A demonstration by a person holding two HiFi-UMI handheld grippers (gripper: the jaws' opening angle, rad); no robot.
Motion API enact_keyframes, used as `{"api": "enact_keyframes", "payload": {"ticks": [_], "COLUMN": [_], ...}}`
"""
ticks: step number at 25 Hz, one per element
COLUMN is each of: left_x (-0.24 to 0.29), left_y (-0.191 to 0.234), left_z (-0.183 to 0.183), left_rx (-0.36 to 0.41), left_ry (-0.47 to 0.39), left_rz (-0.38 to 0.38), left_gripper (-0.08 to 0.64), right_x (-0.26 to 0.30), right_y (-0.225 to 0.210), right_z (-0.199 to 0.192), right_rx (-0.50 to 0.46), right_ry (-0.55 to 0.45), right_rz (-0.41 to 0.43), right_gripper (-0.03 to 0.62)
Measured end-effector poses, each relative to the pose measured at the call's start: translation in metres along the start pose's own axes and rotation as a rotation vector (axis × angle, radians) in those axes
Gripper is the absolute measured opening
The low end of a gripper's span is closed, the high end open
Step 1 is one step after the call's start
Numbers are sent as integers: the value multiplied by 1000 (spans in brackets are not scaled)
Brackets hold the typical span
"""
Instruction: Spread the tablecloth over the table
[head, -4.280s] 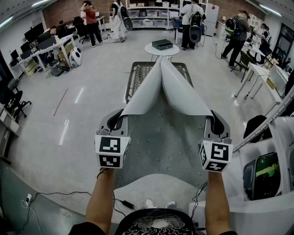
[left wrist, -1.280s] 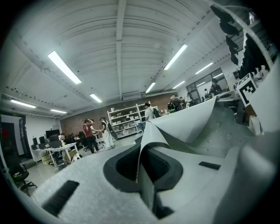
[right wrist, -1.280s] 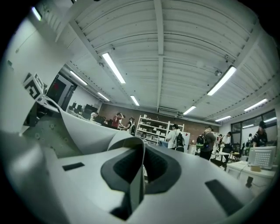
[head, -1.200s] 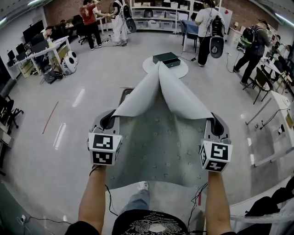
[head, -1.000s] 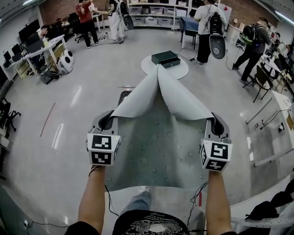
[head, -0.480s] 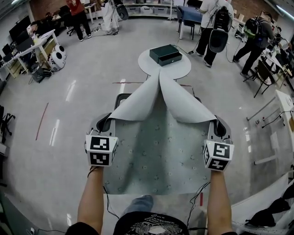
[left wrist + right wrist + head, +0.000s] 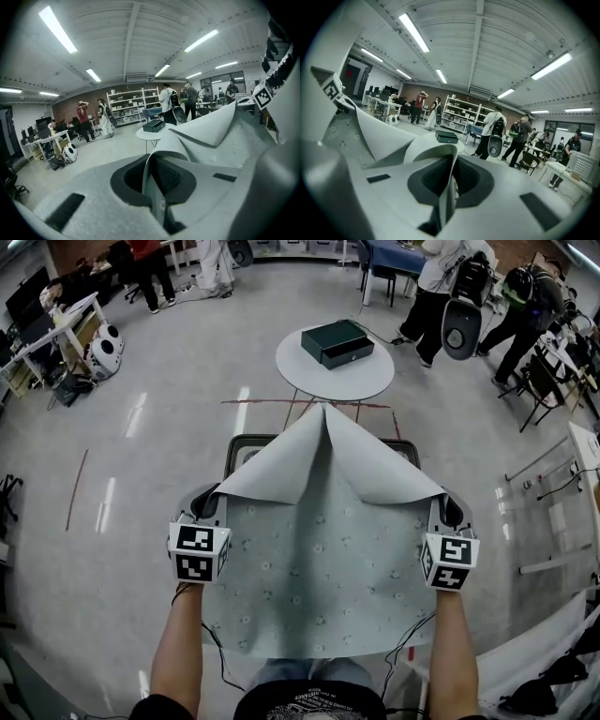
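The left claw (image 7: pixel 208 501) and right claw (image 7: pixel 448 509) each pinched a tablecloth (image 7: pixel 319 559) corner; an uneven pull could have slid it crooked off the worktop (image 7: pixel 241 448).

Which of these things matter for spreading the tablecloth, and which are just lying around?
In the job: tablecloth; table beneath it; left gripper and right gripper, each shut on a corner of the cloth.
Lying about: round white table; green box on it.
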State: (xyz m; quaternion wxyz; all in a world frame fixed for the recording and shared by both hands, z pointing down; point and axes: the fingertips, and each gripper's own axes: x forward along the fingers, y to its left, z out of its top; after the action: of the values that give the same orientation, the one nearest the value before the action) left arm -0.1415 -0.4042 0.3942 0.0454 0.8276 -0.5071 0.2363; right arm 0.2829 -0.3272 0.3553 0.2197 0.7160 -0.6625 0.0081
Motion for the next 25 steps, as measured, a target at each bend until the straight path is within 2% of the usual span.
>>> {"api": "enact_keyframes", "payload": {"ticks": [5,10,18,25], "left_x": [27,57,84,98], "left_y": [10,12,29,40], "left_z": [-25,-55,-104,-139], "left_rx": [-12,12,-3,24], "left_ry": [49,114,220,296], "left_rz": [-10,-21,54,85], "left_gripper": [11,12,25,37], "right_x": [31,59,100,117], "right_y": [-14,-27,-45,-51], "right_z": [-26,-61,-124,-168], "right_rx": [2,-13,-27,-44], "right_ry": [50,103,186,240], "right_rz": [9,18,44,44], "right_gripper": [9,11,18,28]}}
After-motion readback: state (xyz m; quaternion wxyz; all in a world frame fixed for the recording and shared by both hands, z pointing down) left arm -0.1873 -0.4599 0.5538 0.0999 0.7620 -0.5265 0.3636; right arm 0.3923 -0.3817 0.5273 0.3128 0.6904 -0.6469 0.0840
